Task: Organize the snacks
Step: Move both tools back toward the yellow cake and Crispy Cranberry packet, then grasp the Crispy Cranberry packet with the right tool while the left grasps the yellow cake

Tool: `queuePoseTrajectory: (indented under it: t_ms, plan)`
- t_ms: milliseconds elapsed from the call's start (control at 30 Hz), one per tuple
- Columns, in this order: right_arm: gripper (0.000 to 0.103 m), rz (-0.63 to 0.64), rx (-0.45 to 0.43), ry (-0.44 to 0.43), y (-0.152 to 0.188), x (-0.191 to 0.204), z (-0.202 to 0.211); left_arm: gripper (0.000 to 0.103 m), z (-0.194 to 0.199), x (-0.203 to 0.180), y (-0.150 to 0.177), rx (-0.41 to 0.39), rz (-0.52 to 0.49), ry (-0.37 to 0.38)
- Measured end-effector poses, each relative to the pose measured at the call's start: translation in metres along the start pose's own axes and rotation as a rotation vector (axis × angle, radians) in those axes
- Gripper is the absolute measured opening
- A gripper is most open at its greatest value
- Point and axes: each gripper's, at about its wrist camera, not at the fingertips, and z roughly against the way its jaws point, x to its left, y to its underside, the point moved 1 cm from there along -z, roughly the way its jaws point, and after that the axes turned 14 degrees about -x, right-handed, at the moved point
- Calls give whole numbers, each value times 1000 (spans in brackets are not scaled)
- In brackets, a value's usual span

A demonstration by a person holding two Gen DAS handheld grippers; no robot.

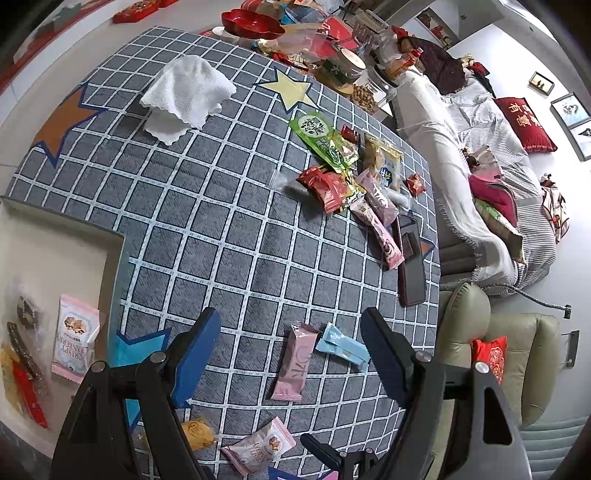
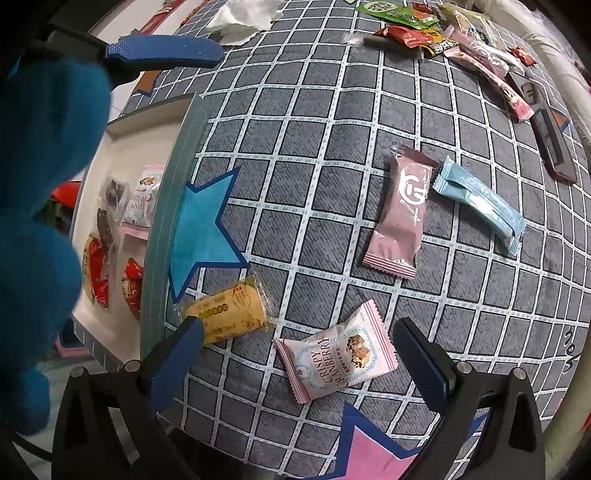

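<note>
My left gripper is open and empty above a pink bar wrapper and a light blue wrapper on the grey checked cloth. My right gripper is open, its fingers on either side of a pink Crispy Cranberry packet. A yellow packet lies by its left finger. The pink bar and blue wrapper lie further off. A white tray at the left holds several snacks, including another Crispy Cranberry packet. A pile of mixed snacks sits at the far side.
A white cloth lies at the far left of the cloth. A dark phone lies near the right edge. A red dish and jars crowd the far end. A sofa stands to the right. The left gripper's finger shows in the right wrist view.
</note>
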Motion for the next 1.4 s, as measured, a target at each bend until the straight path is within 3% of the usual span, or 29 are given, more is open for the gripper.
queuePoseTrajectory:
  t_ms: [667,900,1100,1233,1333,1400]
  plan:
    - [103,11,61,-6,9,32,9,81,-2,12,6,16,-18,-29]
    - [103,-54,70,90,18,-55,16,81,6,35,30,25,-206,-125]
    - [103,-144,108,159,37,-108,17,81,8,60,93,142,-424,-183]
    - [103,-214,132,155,66,-143,18,81,5,61,129,182,-580,-195]
    - [103,-255,140,141,86,-175,1,81,-1,63,144,198,-637,-199]
    - [103,-275,140,126,89,-173,1,81,-7,66,150,205,-658,-210]
